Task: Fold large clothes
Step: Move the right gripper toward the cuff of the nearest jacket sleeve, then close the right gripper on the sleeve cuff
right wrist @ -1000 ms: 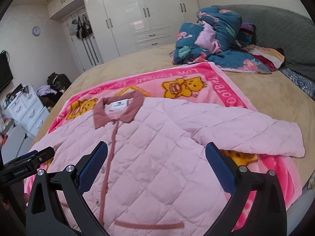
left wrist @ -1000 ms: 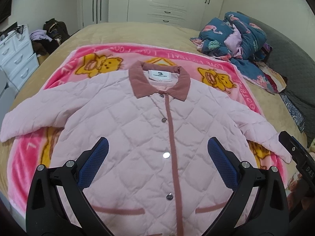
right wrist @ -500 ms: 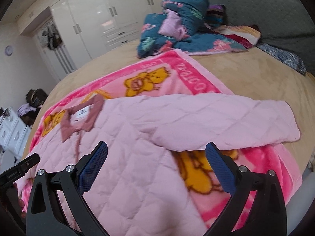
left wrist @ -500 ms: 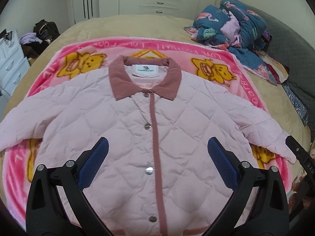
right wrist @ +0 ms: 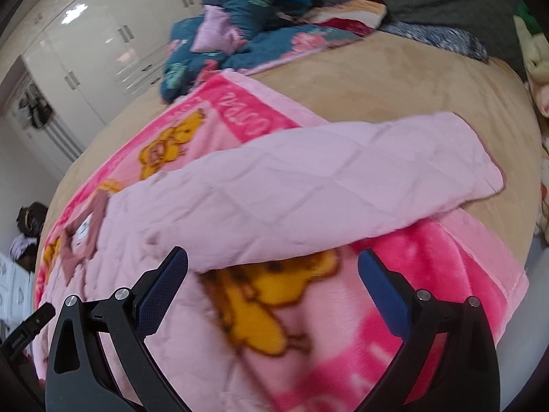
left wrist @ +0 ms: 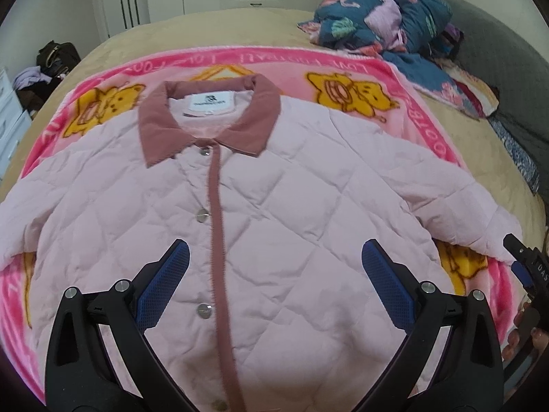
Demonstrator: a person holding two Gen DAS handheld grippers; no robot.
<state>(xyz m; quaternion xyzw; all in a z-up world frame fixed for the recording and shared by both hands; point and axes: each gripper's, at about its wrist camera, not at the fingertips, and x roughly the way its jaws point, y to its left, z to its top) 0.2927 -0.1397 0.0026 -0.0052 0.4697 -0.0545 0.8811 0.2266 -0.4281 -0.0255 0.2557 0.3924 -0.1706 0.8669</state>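
A pink quilted jacket with a dusty-rose collar lies face up and buttoned on a pink bear blanket, sleeves spread out. My left gripper is open and empty, hovering over the jacket's lower front. My right gripper is open and empty above the blanket, just below the jacket's right sleeve, whose cuff reaches past the blanket onto the bed. The right gripper also shows at the right edge of the left wrist view.
The blanket lies on a tan bed. A heap of teal flamingo bedding sits at the far right by a grey headboard. White wardrobes stand behind. A white dresser and bags are at the left.
My left gripper moved forward up the jacket toward the collar. My right gripper swung right and lower, from over the jacket body to the right sleeve. Both stayed open.
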